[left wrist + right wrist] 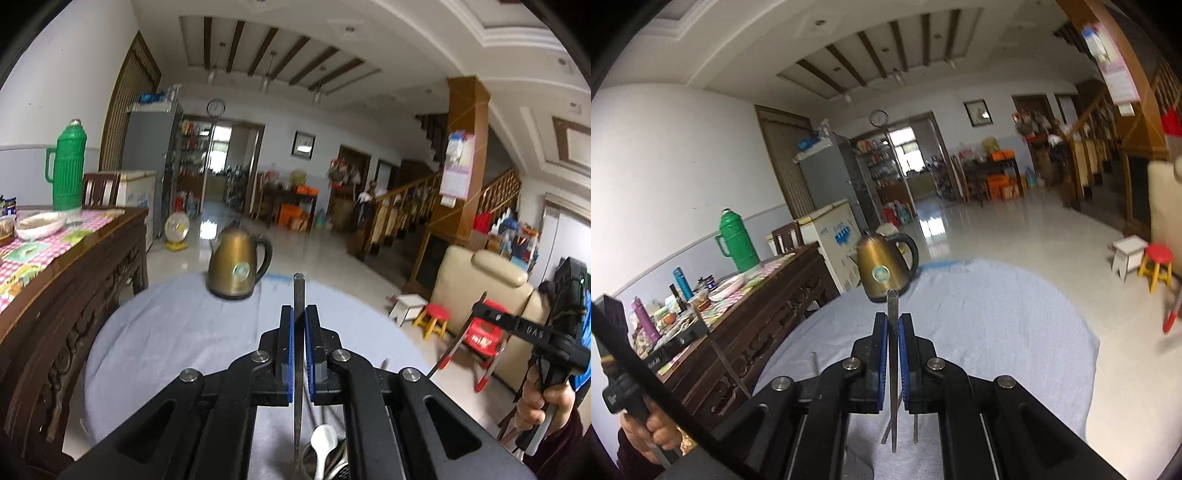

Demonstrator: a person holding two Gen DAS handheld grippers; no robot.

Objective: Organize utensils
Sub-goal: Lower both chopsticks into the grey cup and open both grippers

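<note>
My left gripper point(299, 308) is shut on a thin flat metal utensil point(298, 288), seen edge-on and standing upright between the blue pads. Under it, a white spoon point(323, 441) and other metal utensils lie bunched on the cloth. My right gripper point(893, 314) is likewise shut on a second thin metal utensil point(892, 301), above loose metal sticks point(915, 428) on the cloth. Each view shows the other gripper raised off to the side: the right gripper point(478, 308) with its slanting utensil point(456, 341), the left gripper point(696, 330) with its own utensil point(724, 358).
A round table with a pale blue-grey cloth point(177, 332) carries a bronze electric kettle point(236, 266) at its far edge. A carved wooden sideboard point(74, 295) on the left holds a green thermos point(68, 166) and a bowl point(40, 225). A beige sofa point(480, 288) and red stools stand to the right.
</note>
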